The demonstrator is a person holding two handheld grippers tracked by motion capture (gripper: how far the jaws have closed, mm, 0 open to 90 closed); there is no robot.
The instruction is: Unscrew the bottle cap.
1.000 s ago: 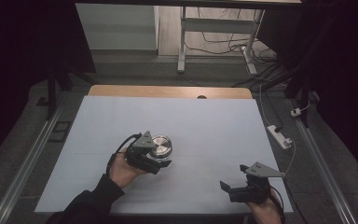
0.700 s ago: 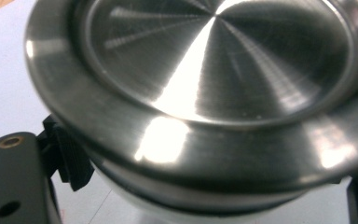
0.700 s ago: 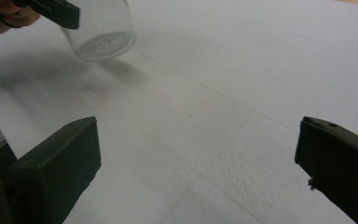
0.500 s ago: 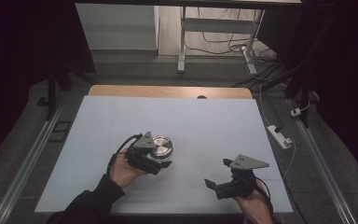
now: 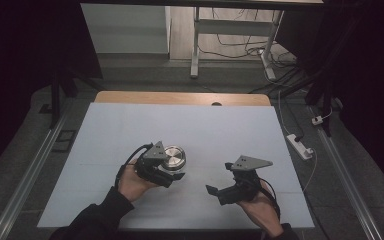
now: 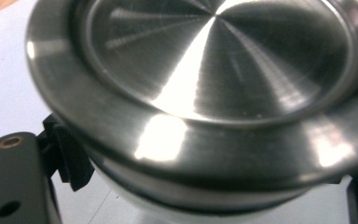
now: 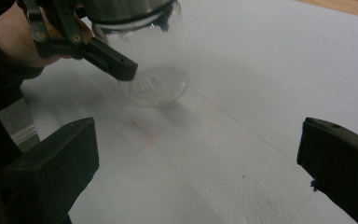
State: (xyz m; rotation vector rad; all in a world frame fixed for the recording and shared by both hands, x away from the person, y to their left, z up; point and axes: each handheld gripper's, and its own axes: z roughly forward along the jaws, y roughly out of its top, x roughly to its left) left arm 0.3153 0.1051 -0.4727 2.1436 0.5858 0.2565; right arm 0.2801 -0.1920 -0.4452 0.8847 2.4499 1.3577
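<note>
Currently the glass jar (image 5: pixel 172 162), standing near the surface's (image 5: pixel 105 130) near edge, is pinched below its steel lid (image 6: pixel 214 60) by the left tongs (image 5: pixel 172 176); the spread right tongs (image 5: pixel 219 192) should be centred on the lid before being closed.

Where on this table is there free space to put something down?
The far half of the white table, up to its wooden edge, is bare. It is crowded near the front, around the glass jar in the left gripper, beside the open right gripper.
</note>
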